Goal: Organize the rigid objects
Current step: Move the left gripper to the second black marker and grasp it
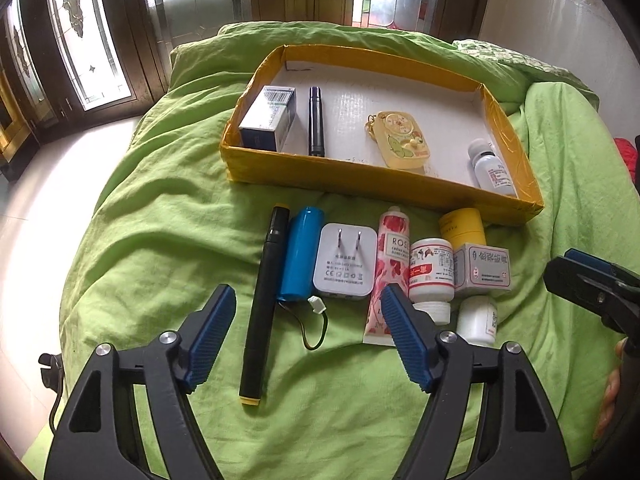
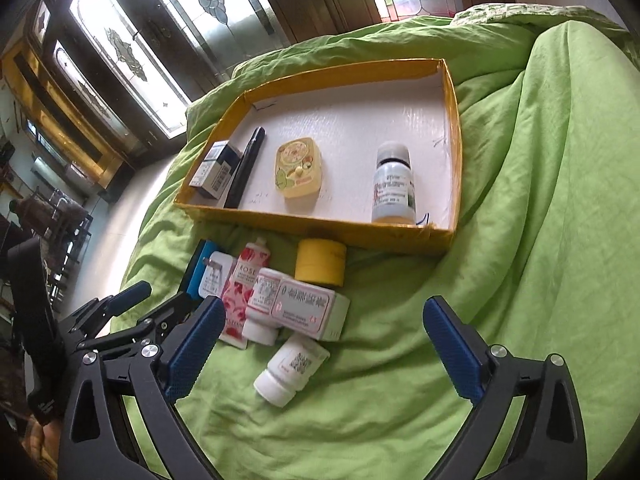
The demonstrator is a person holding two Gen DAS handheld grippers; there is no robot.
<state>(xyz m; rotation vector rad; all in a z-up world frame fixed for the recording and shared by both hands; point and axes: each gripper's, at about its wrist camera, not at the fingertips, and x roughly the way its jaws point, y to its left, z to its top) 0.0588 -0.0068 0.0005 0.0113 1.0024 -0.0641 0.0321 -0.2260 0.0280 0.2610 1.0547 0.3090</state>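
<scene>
On the green bedspread lies a yellow-walled tray holding a blue-white box, a dark torch, a yellow cartoon case and a small bottle. In front of it runs a row: black marker, blue battery, white charger, rose tube, red-label bottle, yellow jar, pink-print box, white bottle. My left gripper hovers open over the marker and battery, holding nothing. My right gripper hangs open above the white bottle, empty.
The bedspread bulges high on the right and drops off to a pale floor on the left. Dark wooden doors with patterned glass stand behind the bed. Open bedding lies to the right of the white bottle.
</scene>
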